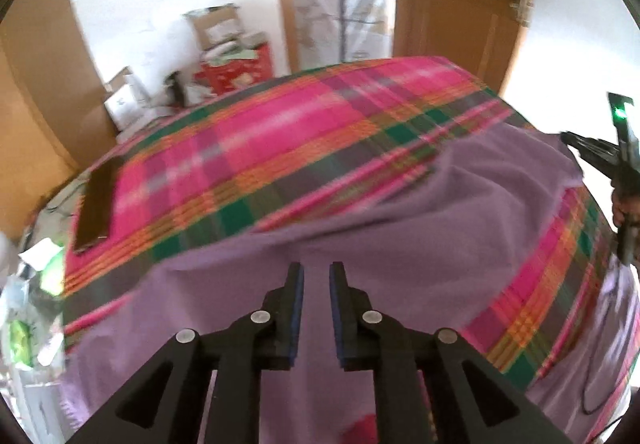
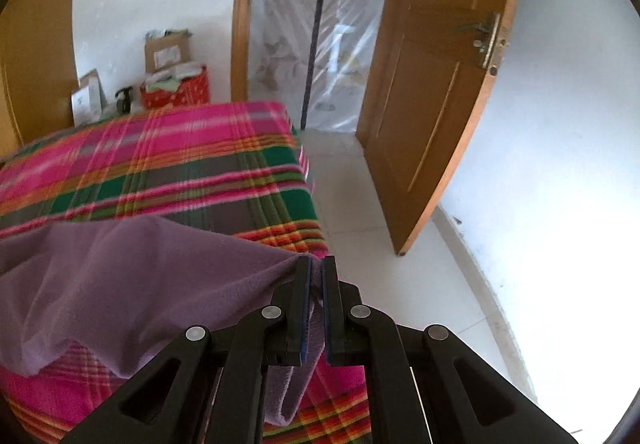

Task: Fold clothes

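Pinching a corner of the purple garment (image 2: 132,284), the right gripper (image 2: 317,264) held it lifted off the plaid bedcover's (image 2: 168,164) right edge. The left gripper (image 1: 316,270) hovered over the cloth's near side, its jaws narrowly parted and empty.

My left gripper (image 1: 316,276) hovers w/ fingers parted by a narrow gap, nothing between the blue pads, pointing fwd and slightly down; my right gripper (image 2: 316,270) has its fingers nearly together, pinching a fold of the purple cloth (image 2: 132,276) between the pads, held level; in the left wrist view the right gripper (image 1: 600,154) shows at the far right edge, my hand (image 1: 624,204) wrapped round its handle.
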Demonstrator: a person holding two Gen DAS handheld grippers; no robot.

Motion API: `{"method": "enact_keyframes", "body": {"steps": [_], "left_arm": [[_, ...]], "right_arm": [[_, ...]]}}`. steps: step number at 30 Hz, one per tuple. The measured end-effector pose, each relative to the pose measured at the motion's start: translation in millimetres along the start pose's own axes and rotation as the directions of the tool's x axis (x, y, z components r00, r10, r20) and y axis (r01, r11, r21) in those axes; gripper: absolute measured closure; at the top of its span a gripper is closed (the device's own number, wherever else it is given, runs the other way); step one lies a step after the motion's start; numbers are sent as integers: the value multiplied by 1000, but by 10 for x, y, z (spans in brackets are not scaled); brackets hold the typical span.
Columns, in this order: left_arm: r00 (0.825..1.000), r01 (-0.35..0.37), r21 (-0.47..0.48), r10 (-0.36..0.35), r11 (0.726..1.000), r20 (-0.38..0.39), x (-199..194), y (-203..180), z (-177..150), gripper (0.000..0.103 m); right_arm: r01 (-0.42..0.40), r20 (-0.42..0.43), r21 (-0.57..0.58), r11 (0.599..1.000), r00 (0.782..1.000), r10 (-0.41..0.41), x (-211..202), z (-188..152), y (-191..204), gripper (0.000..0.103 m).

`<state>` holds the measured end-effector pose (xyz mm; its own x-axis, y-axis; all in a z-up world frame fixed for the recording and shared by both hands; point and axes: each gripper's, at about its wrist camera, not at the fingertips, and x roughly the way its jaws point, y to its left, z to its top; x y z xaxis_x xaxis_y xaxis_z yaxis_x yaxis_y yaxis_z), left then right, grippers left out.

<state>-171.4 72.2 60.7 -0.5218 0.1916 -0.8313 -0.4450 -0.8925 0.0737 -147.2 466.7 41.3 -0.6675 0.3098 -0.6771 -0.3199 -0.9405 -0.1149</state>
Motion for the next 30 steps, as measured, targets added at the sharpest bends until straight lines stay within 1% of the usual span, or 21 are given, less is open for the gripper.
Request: {"method": "enact_keyframes", "body": {"steps": [1, 3, 4, 5, 6, 7, 8, 10, 11, 13, 15, 17, 20, 21, 23, 24, 26, 28, 30], "left_arm": [[1000, -21, -3, 21, 1000, -5, -1, 91, 14, 87], [998, -57, -4, 57, 998, -13, 13, 246, 21, 80], [997, -73, -1, 73, 997, -25, 39, 340, 26, 79], [996, -86, -11, 85, 996, -41, 71, 438, 34, 79], [995, -93, -8, 92, 996, -50, 95, 495, 24, 78], [993, -99, -5, 99, 995, -58, 119, 550, 13, 77], [992, -106, -2, 105, 994, -67, 143, 605, 2, 76], [988, -134, 24, 135, 991, -79, 225, 646, -17, 76], [985, -147, 38, 150, 988, -85, 266, 665, -26, 76], [983, -157, 53, 161, 986, -84, 324, 694, -36, 76], [985, -148, 36, 150, 988, -85, 384, 740, -26, 76], [985, -146, 27, 148, 989, -92, 454, 769, -16, 76], [981, -156, 28, 158, 987, -110, 579, 784, -2, 76], [980, -159, 29, 162, 987, -116, 620, 789, 2, 76], [979, -159, 21, 160, 987, -127, 701, 809, 3, 75], [981, -155, 9, 155, 988, -116, 703, 823, 8, 76], [984, -151, -12, 149, 989, -103, 711, 848, 19, 75], [985, -148, -30, 144, 989, -97, 725, 867, 29, 75], [985, -147, -50, 142, 988, -93, 732, 883, 33, 75]], "right_arm": [[-6, -4, 2, 1000, 1000, 6, -4, 7, 1, 97], [-17, -13, 6, 1000, 1000, 17, -13, 22, 3, 96], [-22, -17, 8, 1000, 1000, 22, -18, 29, 4, 95], [-28, -21, 10, 1000, 999, 28, -22, 37, 5, 94], [-42, -16, 19, 999, 999, 42, -62, 57, 15, 89], [-66, 3, 21, 998, 998, 66, -131, 88, 45, 87], [-99, 3, -17, 995, 995, 99, -150, 101, 169, 85], [-169, -7, -105, 980, 986, 169, -173, 120, 446, 75], [-203, -14, -148, 968, 979, 203, -184, 130, 584, 72], [-269, -33, -233, 935, 963, 269, -207, 150, 861, 72], [-333, -58, -314, 889, 942, 332, -230, 169, 1137, 71], [-392, -88, -391, 832, 916, 391, -253, 189, 1414, 70], [-473, -143, -496, 728, 871, 470, -287, 218, 1829, 70], [-470, -154, -508, 722, 874, 461, -241, 218, 1870, 70], [-455, -173, -526, 719, 885, 433, -131, 214, 1924, 69], [-447, -183, -535, 717, 890, 418, -76, 212, 1950, 69], [-423, -175, -501, 755, 904, 390, 27, 278, 1840, 68], [-435, -188, -439, 786, 900, 393, 114, 345, 1662, 62], [-438, -207, -368, 820, 899, 387, 182, 363, 1461, 60]]}}
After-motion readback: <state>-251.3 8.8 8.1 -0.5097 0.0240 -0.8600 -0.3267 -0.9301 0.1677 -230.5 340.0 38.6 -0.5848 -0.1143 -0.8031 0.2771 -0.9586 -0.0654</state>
